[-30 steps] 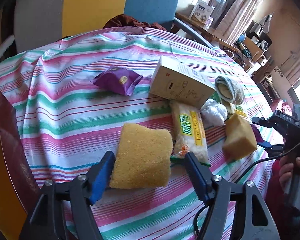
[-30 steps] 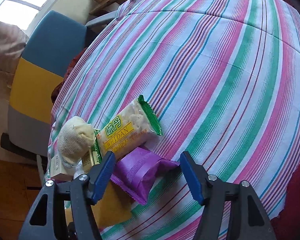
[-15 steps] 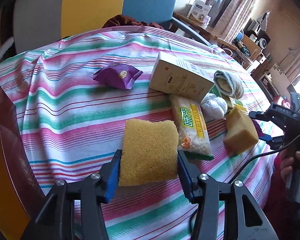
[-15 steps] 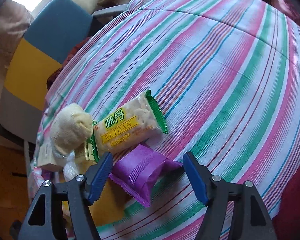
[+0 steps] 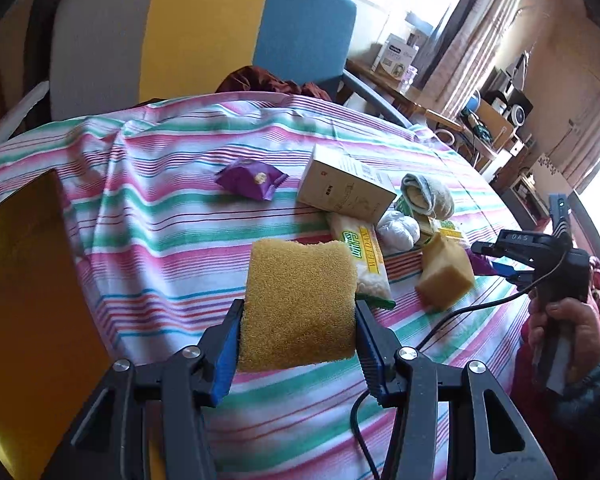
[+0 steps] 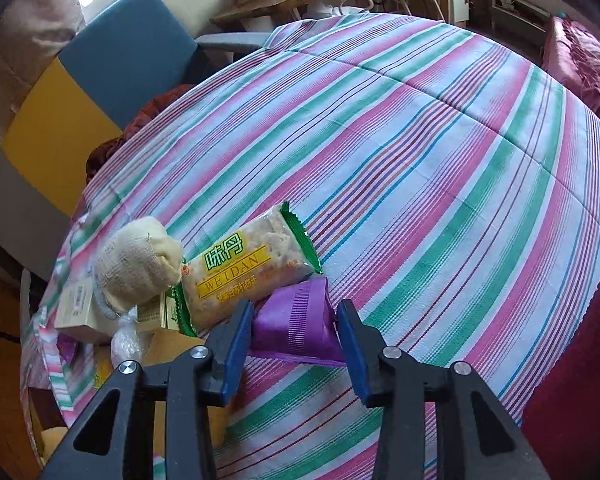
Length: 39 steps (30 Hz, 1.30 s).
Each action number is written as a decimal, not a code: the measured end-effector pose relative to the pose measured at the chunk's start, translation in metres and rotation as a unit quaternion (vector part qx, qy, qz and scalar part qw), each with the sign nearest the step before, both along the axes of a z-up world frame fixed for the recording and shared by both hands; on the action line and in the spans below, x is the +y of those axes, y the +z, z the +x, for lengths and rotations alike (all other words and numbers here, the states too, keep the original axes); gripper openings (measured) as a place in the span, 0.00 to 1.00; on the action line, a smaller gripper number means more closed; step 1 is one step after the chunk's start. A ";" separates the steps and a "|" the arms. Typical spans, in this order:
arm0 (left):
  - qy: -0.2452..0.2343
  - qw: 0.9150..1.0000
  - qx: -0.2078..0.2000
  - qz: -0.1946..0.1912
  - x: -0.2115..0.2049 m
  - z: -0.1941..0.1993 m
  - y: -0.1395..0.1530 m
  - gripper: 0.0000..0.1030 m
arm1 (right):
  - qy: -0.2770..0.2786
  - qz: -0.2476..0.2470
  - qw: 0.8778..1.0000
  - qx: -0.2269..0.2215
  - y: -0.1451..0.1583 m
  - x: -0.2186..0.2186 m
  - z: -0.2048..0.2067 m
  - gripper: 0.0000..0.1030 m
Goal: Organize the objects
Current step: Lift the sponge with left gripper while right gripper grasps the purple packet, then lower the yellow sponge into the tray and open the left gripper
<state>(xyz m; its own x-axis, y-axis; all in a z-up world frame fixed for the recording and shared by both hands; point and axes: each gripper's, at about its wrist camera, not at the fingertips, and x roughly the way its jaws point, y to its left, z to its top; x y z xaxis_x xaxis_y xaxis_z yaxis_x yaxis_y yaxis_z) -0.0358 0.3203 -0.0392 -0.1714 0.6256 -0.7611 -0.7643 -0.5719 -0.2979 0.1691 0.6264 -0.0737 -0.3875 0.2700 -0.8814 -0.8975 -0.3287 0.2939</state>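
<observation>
My left gripper (image 5: pixel 298 310) is shut on a yellow sponge (image 5: pixel 300 300) and holds it just above the striped tablecloth (image 5: pixel 160 240). My right gripper (image 6: pixel 296 312) is shut on a purple snack packet (image 6: pixel 296 328), its pads pressing both sides; it also shows at the right of the left wrist view (image 5: pixel 496 256). A WEIDAN cracker pack (image 6: pixel 248 268) lies just beyond the packet, next to a rolled sock (image 6: pixel 136 264). A second sponge (image 5: pixel 444 276), a second purple packet (image 5: pixel 252 180) and a cream box (image 5: pixel 346 188) lie on the cloth.
A white bag ball (image 5: pixel 398 228) and another cracker pack (image 5: pixel 364 264) sit by the box. A yellow-brown panel (image 5: pixel 28 300) stands at the table's left edge. A grey, yellow and blue chair (image 5: pixel 204 32) is behind the table. The cloth's far right half (image 6: pixel 460 160) holds nothing.
My left gripper closed on the yellow sponge and lifted it slightly. My right gripper moved forward and closed on the purple packet.
</observation>
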 end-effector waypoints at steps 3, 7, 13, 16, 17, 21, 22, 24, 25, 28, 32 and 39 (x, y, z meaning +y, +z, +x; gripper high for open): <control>0.021 1.000 0.002 0.005 -0.021 -0.003 0.007 0.51 | 0.005 -0.004 1.000 -0.002 -0.001 0.000 0.002 0.43; 0.046 0.999 0.009 0.014 -0.050 -0.007 0.018 0.51 | -0.025 -0.074 0.996 0.041 -0.018 0.012 0.016 0.50; 0.071 0.997 0.012 0.028 -0.087 -0.010 0.029 0.51 | -0.038 -0.076 0.995 0.046 -0.019 0.014 0.024 0.49; 0.086 0.996 0.010 0.029 -0.108 -0.014 0.030 0.51 | -0.028 -0.058 0.998 0.016 -0.017 0.010 0.019 0.42; 0.092 0.995 0.008 0.029 -0.115 -0.016 0.029 0.51 | -0.024 -0.054 0.998 0.011 -0.016 0.009 0.018 0.42; 0.140 0.990 0.004 0.028 -0.155 -0.030 0.030 0.51 | -0.017 -0.036 0.999 -0.010 -0.013 0.006 0.016 0.42; 0.157 0.987 0.004 0.028 -0.168 -0.036 0.031 0.51 | -0.016 -0.031 0.999 -0.013 -0.012 0.005 0.016 0.42; 0.188 0.982 0.008 0.020 -0.191 -0.047 0.030 0.51 | -0.012 -0.019 1.000 -0.017 -0.008 0.003 0.015 0.42; 0.209 0.978 0.012 0.014 -0.206 -0.053 0.029 0.51 | -0.010 -0.011 1.000 -0.020 -0.006 0.001 0.014 0.42; 0.261 0.965 0.009 -0.003 -0.243 -0.069 0.021 0.51 | -0.004 0.011 1.000 -0.024 0.001 -0.002 0.014 0.42; 0.296 0.955 0.003 -0.023 -0.273 -0.076 0.012 0.51 | 0.002 0.025 0.999 -0.020 0.006 -0.006 0.014 0.42; 0.289 0.955 -0.009 -0.066 -0.270 -0.080 -0.014 0.51 | 0.012 0.044 0.999 -0.016 0.013 -0.007 0.002 0.42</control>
<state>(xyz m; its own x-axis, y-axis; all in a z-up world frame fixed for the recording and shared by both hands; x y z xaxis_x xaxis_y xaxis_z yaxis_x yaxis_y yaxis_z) -0.1159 0.0506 -0.0535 -0.4445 0.3290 -0.8332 -0.3049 -0.9302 -0.2046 0.1711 0.6196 -0.0606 -0.3678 0.3383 -0.8662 -0.8971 -0.3743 0.2347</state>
